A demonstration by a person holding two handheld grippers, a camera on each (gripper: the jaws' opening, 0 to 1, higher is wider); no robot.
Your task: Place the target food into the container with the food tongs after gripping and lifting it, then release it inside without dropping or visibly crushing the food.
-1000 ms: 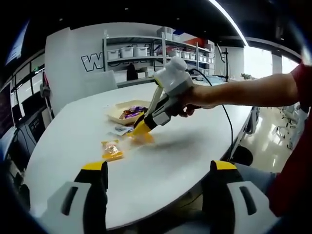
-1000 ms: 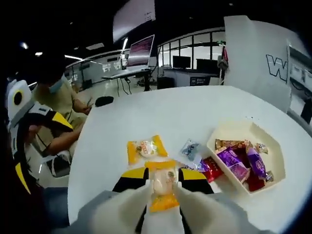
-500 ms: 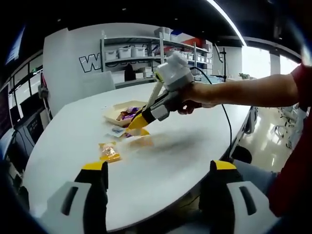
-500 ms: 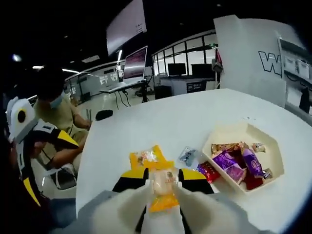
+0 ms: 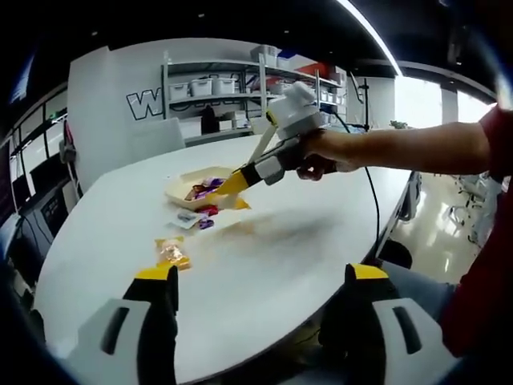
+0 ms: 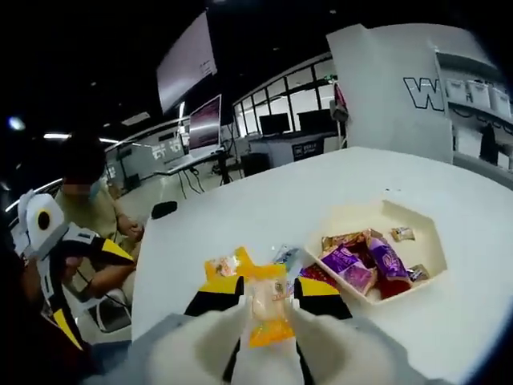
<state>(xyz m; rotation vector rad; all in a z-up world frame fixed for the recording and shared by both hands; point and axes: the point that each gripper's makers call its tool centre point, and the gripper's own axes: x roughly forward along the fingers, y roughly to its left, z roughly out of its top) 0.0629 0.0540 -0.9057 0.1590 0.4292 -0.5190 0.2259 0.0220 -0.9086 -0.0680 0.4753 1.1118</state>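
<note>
Above the table (image 6: 240, 216), my right gripper (image 6: 268, 298) is clamped on the yellow snack packet (image 6: 269, 311); squeezing harder could crush it short of the container (image 6: 417, 265), left gripper (image 5: 255, 281) gaping idle.

Bright indoor light from a ceiling strip (image 5: 370, 32) and a window (image 5: 421, 100) at the far right. The white tabletop (image 5: 264, 265) carries a soft shadow. Fisheye bending curves the edges; distant areas look dim and blurred.

Right gripper (image 6: 268, 309) jaws clamped, arm outstretched; left gripper (image 5: 255, 277) jaws spread.
</note>
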